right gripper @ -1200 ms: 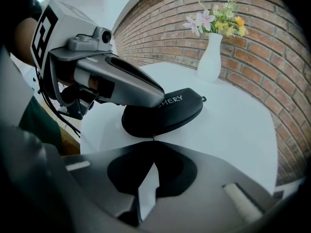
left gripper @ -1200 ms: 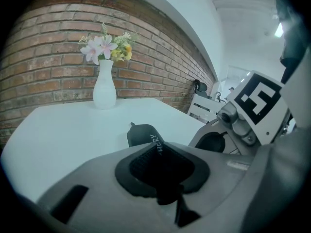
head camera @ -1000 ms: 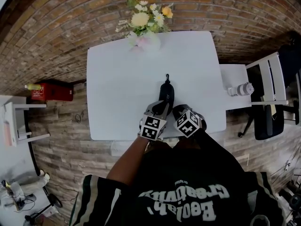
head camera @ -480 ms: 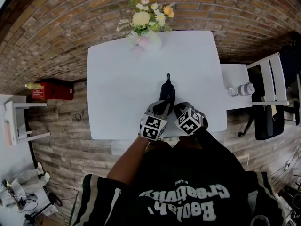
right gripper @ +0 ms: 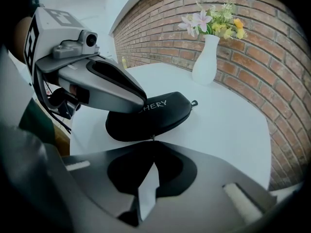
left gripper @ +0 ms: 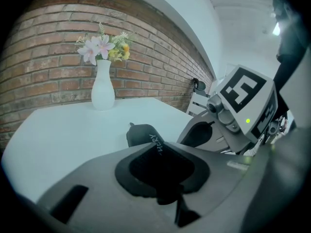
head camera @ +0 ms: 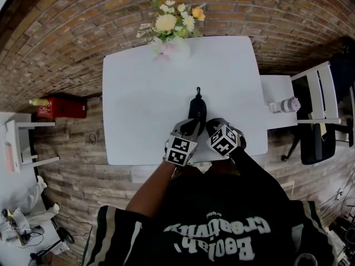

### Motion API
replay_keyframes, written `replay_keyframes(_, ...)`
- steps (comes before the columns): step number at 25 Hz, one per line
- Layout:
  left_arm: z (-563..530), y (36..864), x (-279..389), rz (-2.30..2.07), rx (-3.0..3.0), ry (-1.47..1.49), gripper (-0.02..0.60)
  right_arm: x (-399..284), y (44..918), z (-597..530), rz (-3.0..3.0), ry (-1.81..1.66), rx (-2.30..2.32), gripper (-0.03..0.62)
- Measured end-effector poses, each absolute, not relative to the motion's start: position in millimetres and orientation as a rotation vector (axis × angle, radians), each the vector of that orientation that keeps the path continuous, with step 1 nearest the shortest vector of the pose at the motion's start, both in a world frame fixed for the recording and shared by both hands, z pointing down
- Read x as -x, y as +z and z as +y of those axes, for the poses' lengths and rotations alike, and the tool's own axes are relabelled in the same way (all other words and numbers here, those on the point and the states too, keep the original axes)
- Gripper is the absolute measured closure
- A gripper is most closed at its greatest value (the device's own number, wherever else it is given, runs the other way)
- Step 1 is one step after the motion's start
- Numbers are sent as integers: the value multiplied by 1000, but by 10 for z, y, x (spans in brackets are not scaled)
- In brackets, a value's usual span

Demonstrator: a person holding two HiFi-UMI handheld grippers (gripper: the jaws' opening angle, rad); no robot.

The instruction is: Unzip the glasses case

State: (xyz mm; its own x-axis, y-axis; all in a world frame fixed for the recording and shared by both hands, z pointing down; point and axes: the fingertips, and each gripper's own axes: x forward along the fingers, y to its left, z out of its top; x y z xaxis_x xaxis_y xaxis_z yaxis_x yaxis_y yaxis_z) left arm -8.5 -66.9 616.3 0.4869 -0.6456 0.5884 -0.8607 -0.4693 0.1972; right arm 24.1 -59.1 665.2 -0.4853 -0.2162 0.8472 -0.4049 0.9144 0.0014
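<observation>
Both grip; my left gripper (head camera: 191, 127) clamps the glasses case (right gripper: 155, 114), lettered "HERY"; my right gripper (right gripper: 152, 141) pinches its zipper pull (right gripper: 153, 137).

A white rectangular table (head camera: 138, 104) is filling the middle of the frame, most of its top lying bare. A white vase (head camera: 173, 47) of flowers is standing upright at the middle of its upper edge. A black glasses case (head camera: 196, 108) is lying flat, right of centre toward the lower edge. Its length is running up the frame, well apart from the vase.
</observation>
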Motion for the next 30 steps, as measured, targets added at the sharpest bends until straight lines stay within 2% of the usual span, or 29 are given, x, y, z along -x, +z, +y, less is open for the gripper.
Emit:
replay_keyframes(12, -672, 6159, 78, -1248, -2271, 617, 541, -255, 6659, -730, -2085, 246, -467, 580)
replay_keyframes(16, -645, 6184, 59, -1245, -2337, 708, 540, -275, 6665, -703, -2077, 269, -467, 580)
replay_keyframes(17, -627, 6199, 47, -1228, -2347, 730, 523, -279, 6664, -697, -2074, 278, -470, 580)
replay_keyframes(19, -571, 6227, -17, -1162, -2355, 754, 315, -317, 6673, -693, -2068, 305, -484, 580)
replay_keyframes(20, -526, 6249, -61, -1123, -2362, 773, 288, -343, 6678, -692, -2066, 324, -494, 580)
replay_keyframes(23, -399, 6324, -117, -1065, -2393, 874, 247, -379, 6681, -685, -2063, 360, -515, 580)
replay_keyframes(30, -398, 6436, 139, -1111, -2312, 944, 241, -405, 6664, -592, -2060, 366, -509, 580)
